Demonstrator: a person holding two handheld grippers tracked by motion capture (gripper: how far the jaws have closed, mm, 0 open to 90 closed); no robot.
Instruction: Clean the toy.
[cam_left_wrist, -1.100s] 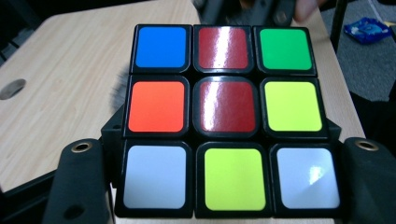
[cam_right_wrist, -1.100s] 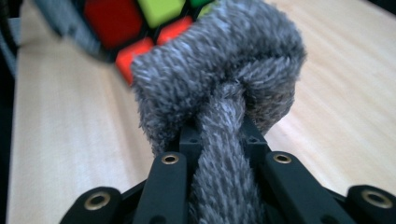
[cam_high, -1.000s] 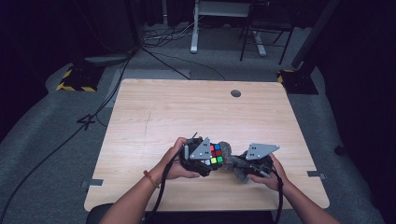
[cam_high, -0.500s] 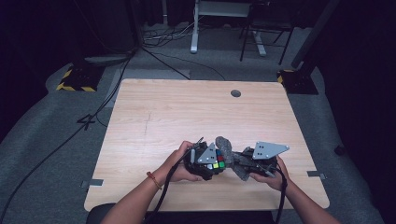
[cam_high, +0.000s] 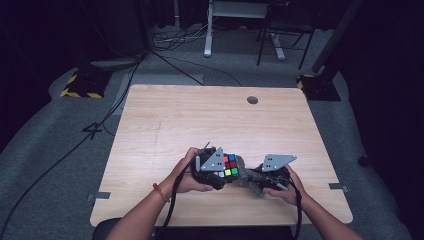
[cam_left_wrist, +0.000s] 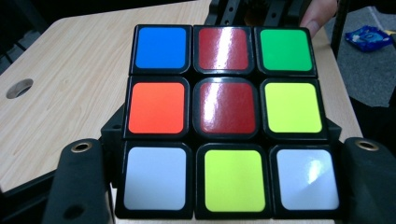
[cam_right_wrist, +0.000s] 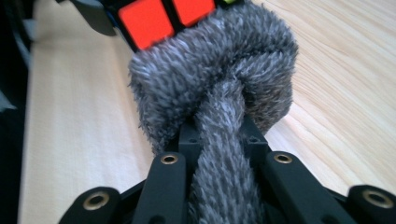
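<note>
holding the puzzle cube (cam_high: 229, 165) clamped in our left hand-held gripper (cam_high: 215, 170), we keep it low over the near part of the counter (cam_high: 200, 115), its red-centred face toward that gripper's camera. our right hand-held gripper (cam_high: 260, 177) is closed on a grey fuzzy cloth (cam_right_wrist: 219, 93), which presses against the cube's side with the orange squares.

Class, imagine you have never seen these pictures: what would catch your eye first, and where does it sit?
First, the colour cube, gripped between the left gripper's jaws above the table's near edge, its red, blue, green and yellow squares glowing against the dark room. Next, the shaggy grey cloth, clamped in the right gripper and pressed against the cube's side.
</note>
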